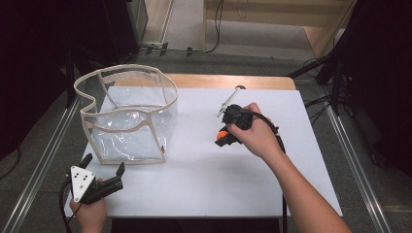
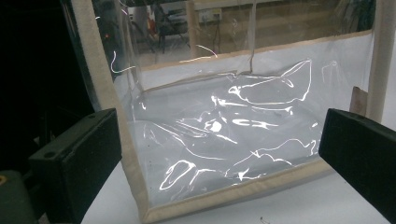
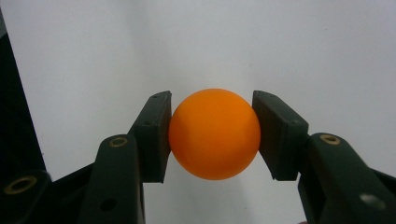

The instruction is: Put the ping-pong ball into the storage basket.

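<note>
An orange ball (image 3: pixel 214 133) sits between the two black jaws of my right gripper (image 3: pixel 212 135), which press on its sides. From above, the ball (image 1: pixel 222 135) shows as an orange spot under the person's right hand, and the right gripper (image 1: pixel 224 138) points down at the white table near its middle. A clear plastic bag with beige trim (image 1: pixel 128 114) stands open at the table's left. My left gripper (image 1: pixel 103 165) rests at the front left corner, jaws wide apart and empty, facing the bag (image 2: pixel 224 130) from just in front of it.
The white table top (image 1: pixel 204 179) ends in a wooden strip at the back. Metal rails run along both sides. Dark equipment and cables stand at the right and left of the table.
</note>
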Available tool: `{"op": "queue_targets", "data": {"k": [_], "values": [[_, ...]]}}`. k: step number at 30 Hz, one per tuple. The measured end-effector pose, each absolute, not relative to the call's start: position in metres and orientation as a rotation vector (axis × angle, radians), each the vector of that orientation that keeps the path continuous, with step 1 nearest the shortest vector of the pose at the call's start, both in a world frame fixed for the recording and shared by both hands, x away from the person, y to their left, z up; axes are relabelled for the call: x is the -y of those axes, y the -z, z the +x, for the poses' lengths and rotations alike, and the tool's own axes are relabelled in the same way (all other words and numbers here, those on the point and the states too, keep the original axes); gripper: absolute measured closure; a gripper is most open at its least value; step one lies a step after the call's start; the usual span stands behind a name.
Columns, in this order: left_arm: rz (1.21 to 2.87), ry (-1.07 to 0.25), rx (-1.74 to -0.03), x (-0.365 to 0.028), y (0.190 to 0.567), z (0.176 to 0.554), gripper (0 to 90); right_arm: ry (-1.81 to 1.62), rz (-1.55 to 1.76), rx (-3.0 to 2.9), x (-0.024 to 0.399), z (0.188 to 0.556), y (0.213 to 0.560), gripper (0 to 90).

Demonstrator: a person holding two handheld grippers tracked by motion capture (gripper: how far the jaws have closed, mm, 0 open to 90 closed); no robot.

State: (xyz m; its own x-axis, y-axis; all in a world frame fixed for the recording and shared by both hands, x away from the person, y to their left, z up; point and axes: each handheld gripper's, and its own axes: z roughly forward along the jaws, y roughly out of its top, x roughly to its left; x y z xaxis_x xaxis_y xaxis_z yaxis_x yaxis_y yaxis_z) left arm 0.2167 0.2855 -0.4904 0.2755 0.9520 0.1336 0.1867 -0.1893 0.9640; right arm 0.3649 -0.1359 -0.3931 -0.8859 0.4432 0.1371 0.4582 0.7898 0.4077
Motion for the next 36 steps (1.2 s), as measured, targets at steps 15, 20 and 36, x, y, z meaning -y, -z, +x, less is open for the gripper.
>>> {"op": "queue_targets", "data": {"k": [15,20,36], "values": [[1.589,-1.011,-1.080,-0.286,0.490,0.217,0.0,0.692,-0.711,2.944,0.124,0.370,0.380,47.7],[1.587,-1.010,-1.081,-0.286,0.490,0.217,0.0,0.691,-0.718,2.934,0.124,0.371,0.379,47.7],[1.599,-1.017,-1.077,-0.285,0.490,0.217,0.0,0.726,-0.684,2.905,0.114,0.375,0.380,47.8]]}}
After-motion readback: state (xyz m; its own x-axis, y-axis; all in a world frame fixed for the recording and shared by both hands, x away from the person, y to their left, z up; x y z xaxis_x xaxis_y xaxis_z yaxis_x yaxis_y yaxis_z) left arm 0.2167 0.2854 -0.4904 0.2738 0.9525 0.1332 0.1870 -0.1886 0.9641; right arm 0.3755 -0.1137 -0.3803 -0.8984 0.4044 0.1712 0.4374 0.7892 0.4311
